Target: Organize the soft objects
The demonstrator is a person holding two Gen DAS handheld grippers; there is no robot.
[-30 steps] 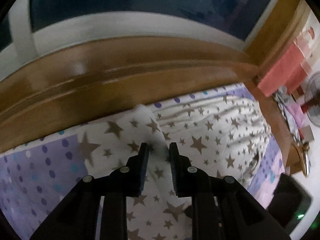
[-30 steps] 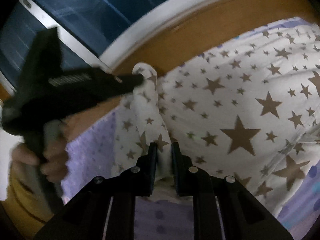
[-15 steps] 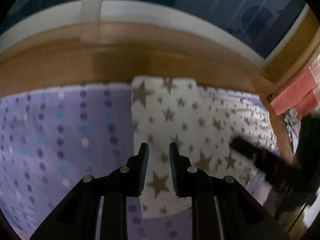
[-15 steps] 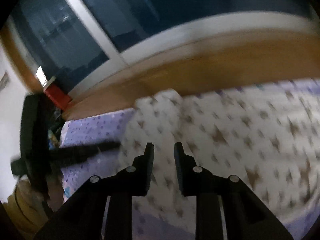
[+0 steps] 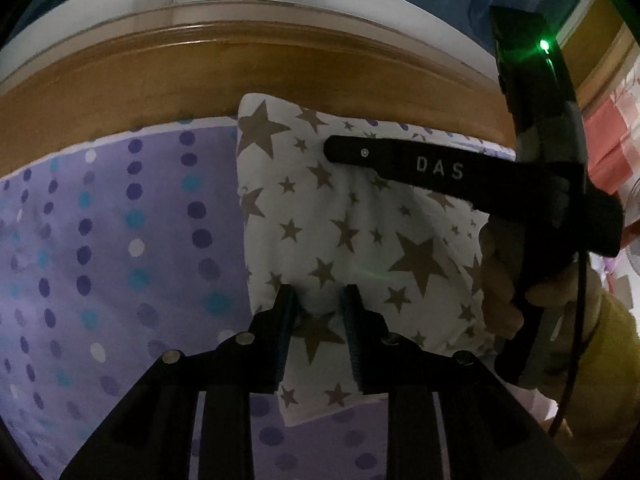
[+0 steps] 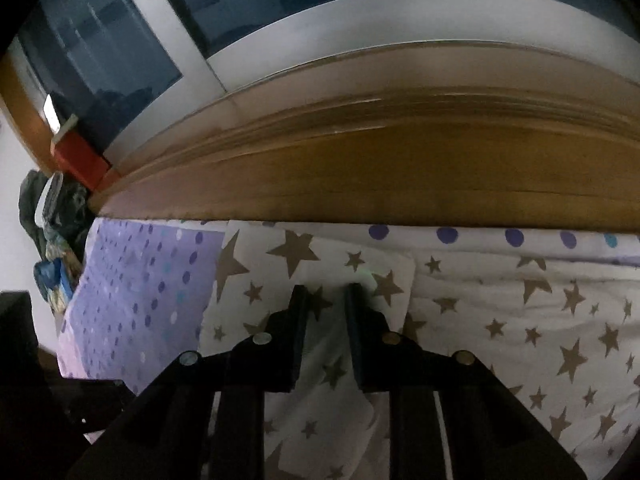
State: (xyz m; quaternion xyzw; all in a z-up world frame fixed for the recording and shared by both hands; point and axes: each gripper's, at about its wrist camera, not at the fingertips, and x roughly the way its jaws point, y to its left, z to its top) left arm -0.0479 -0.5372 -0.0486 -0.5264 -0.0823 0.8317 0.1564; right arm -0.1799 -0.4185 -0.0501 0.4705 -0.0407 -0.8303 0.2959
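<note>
Lettering "DAS" in pale capitals runs along the side of the right gripper (image 5: 332, 150), the only writing that can be read in either view. That gripper reaches in from the right of the left wrist view, carried by a hand (image 5: 500, 280) in a yellow sleeve (image 5: 612, 360), with a green light (image 5: 543, 45) lit on its upper housing. Its tip lies over the upper part of the star-print pillow (image 5: 340, 220).

The pillow, white with grey-brown stars, lies on the bed, on a purple sheet (image 5: 120, 240) dotted in blue, violet and white. Its top edge is up against the wooden headboard (image 5: 200, 80). Beyond the headboard are a white sill and a dark window (image 6: 120, 52).

The left gripper (image 5: 319, 300) points down at the near part of the pillow. Its fingers are narrowly parted and opening, with a bulge of pillow fabric between them; whether the pads press on it I cannot tell.

In the right wrist view the right gripper (image 6: 325, 300) hovers over the pillow (image 6: 280, 280), its fingers narrowly parted and closing, fabric showing in the gap, but contact cannot be told. A star-print quilt (image 6: 520, 320) lies just beside the pillow on the right. At the far left edge are a red box (image 6: 80, 160) and a heap of dark clutter.
</note>
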